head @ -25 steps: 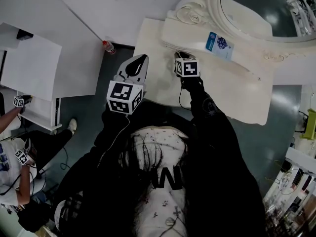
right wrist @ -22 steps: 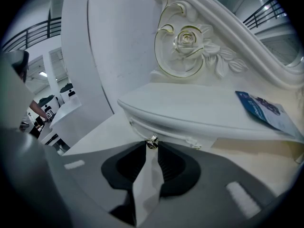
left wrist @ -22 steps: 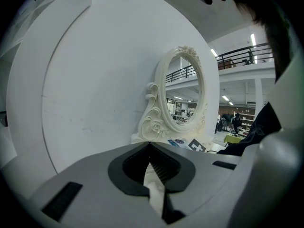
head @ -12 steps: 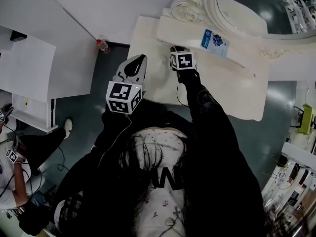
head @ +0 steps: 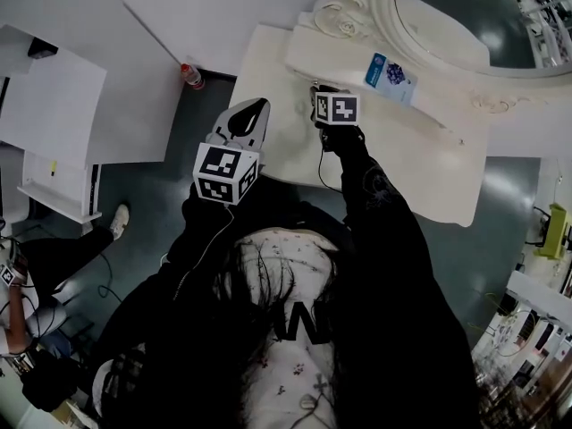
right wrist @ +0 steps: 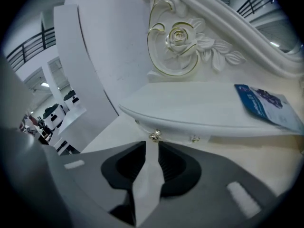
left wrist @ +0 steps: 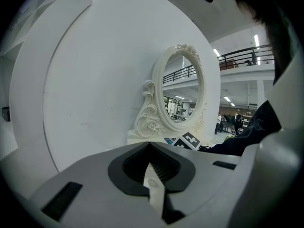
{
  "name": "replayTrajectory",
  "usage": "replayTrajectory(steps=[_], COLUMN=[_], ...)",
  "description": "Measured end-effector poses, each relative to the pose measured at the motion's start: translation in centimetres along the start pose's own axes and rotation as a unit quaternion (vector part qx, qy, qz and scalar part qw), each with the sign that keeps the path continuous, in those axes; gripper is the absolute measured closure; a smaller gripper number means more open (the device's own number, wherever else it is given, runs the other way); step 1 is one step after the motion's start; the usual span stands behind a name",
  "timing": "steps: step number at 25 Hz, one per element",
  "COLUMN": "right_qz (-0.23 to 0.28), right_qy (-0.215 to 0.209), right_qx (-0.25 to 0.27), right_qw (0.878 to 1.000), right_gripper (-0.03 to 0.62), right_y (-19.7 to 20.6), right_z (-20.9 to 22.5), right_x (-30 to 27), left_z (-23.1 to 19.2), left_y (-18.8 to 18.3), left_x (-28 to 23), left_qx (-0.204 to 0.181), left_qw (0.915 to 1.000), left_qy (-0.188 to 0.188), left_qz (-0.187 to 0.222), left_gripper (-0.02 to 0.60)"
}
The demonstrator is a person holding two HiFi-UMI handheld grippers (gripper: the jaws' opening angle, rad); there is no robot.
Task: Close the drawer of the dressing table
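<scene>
Cream carved dressing table [head: 429,168] on dark grey floor [head: 170,186]. Shallow white drawer front [right wrist: 178,137]; small brass knob [right wrist: 154,136] at right gripper [right wrist: 152,144] tips, narrowly parted. Left gripper [left wrist: 149,145] clenched, empty.

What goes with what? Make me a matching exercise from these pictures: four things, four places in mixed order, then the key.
1 left tongs
2 right tongs
3 blue packet
4 red-capped bottle

a on the shelf below the mirror
b tips at the drawer knob
c beside the dressing table's left end
d near the table's left front corner, tips together

Pairs: 1-d, 2-b, 3-a, 4-c
</scene>
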State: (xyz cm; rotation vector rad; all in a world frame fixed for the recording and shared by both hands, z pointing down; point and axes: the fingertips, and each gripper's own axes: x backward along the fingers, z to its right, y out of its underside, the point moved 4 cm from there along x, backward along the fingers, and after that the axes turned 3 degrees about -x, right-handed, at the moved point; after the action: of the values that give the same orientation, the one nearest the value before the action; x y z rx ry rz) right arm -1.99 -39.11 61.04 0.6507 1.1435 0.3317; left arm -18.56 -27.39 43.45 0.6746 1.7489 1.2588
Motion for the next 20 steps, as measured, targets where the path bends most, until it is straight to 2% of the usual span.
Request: replayTrajectory(steps=[9, 12, 15, 20], right_qz=[0.047, 0.068, 0.102, 0.155], right_qy=[-0.098, -0.116, -0.132, -0.151], right_qx=[-0.025, -0.025, -0.019, -0.024], right_qw=[0.994, 0.991, 0.986, 0.976], right_gripper=[0.511, 0.53, 0.53, 0.531], right_y=[2.8, 3.3, 3.0, 3.1], right_z=[-1.5, -1.4, -1.3, -0.8], right_x=[6.7, 9.8, 13.3, 19.1], left_z=[3.9, 5.9, 7.5, 10.7], left_y=[0.3, 0.4, 0.3, 0.4], left_x=[0.1, -0.1, 0.0, 0.2], left_qx=[-0.007, -0.011, -0.012, 0.007], left_qw=[1.0, 0.9999, 0.9999, 0.9998], left_qy=[0.002, 0.009, -0.001, -0.001], left_qz=[-0.003, -0.002, 0.007, 0.018], left_gripper=[0.581, 0.581, 0.581, 0.581])
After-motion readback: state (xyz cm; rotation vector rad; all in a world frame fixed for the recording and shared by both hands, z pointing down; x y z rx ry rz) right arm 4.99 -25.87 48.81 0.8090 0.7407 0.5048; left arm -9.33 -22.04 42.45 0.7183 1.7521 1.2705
